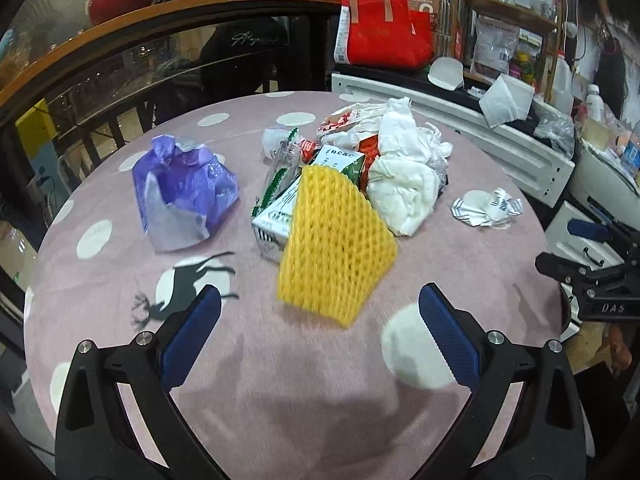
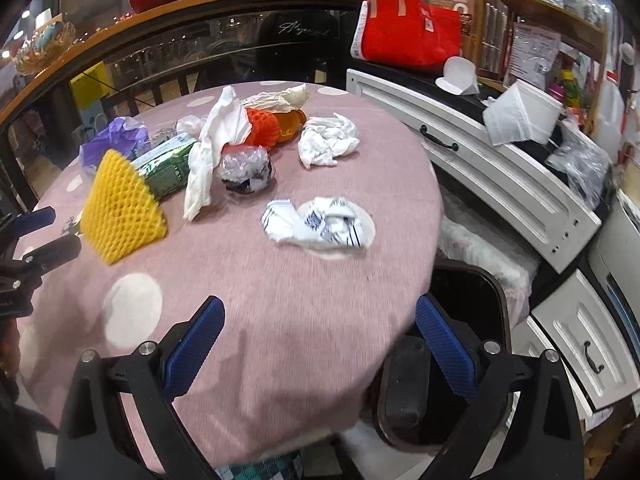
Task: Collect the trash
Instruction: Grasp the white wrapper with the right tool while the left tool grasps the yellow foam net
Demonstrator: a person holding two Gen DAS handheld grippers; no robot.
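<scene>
Trash lies heaped near the middle of the round pink spotted bench (image 1: 120,344): a purple plastic bag (image 1: 180,192) at the left, white crumpled tissues (image 1: 404,184), a yellow foam net (image 1: 336,256) leaning on a green-and-white carton (image 1: 276,216) whose print is too blurred to read, and a small crumpled striped wrapper (image 2: 320,222) lying apart on the right. Left claw (image 1: 320,308) is spread wide and holds nothing, hovering just short of the yellow net, while the right claw (image 2: 320,316) is equally wide and empty over the bench edge, above a black bin (image 2: 480,300) below. Letters "DAS" show on the right claw's body in the left view.
</scene>
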